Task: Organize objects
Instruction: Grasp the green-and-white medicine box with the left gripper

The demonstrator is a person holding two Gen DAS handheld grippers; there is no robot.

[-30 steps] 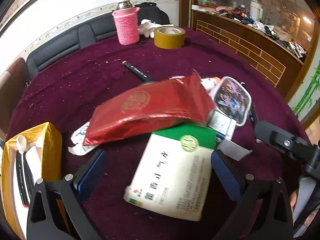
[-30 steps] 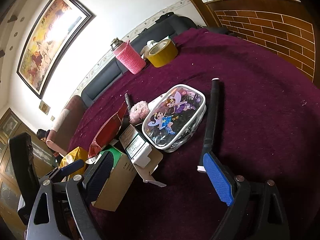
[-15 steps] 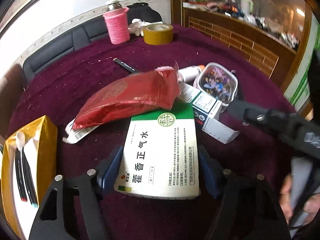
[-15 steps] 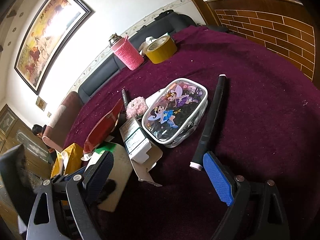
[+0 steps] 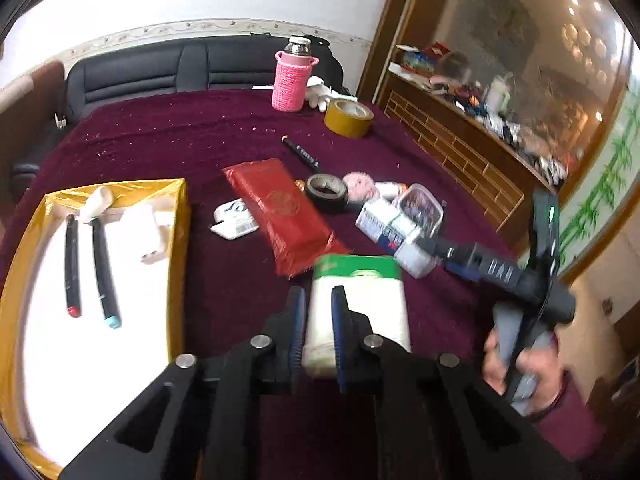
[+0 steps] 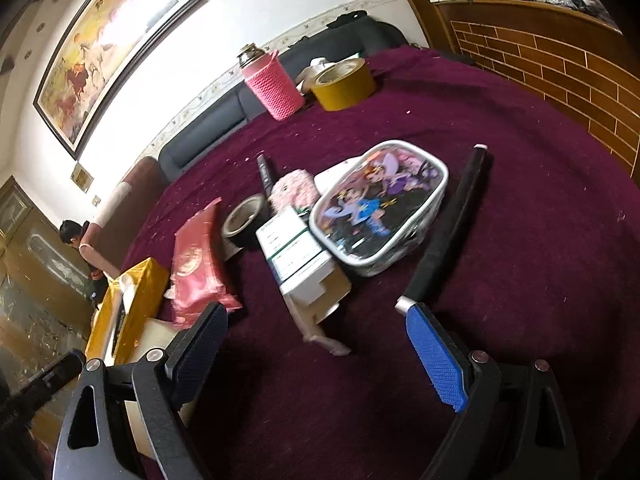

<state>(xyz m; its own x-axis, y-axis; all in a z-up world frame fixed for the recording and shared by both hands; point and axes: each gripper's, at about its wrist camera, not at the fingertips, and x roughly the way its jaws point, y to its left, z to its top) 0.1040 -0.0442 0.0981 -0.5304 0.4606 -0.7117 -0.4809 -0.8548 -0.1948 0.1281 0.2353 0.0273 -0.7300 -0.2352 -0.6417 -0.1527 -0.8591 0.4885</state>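
my left gripper (image 5: 319, 328) is closing, pinching the medicine box (image 5: 360, 304) edge-on, long axis toward twelve o'clock; the gold tray (image 5: 176, 216) lies at ten; my right gripper (image 6: 316, 344) is spread, empty.

A large framed painting (image 6: 108, 46) in yellow and brown tones hangs on the white wall. Below it runs a black padded bench (image 5: 160, 70) behind the table. To the right stands a wooden brick-patterned counter (image 5: 452, 136), its top crowded with blurred clutter.
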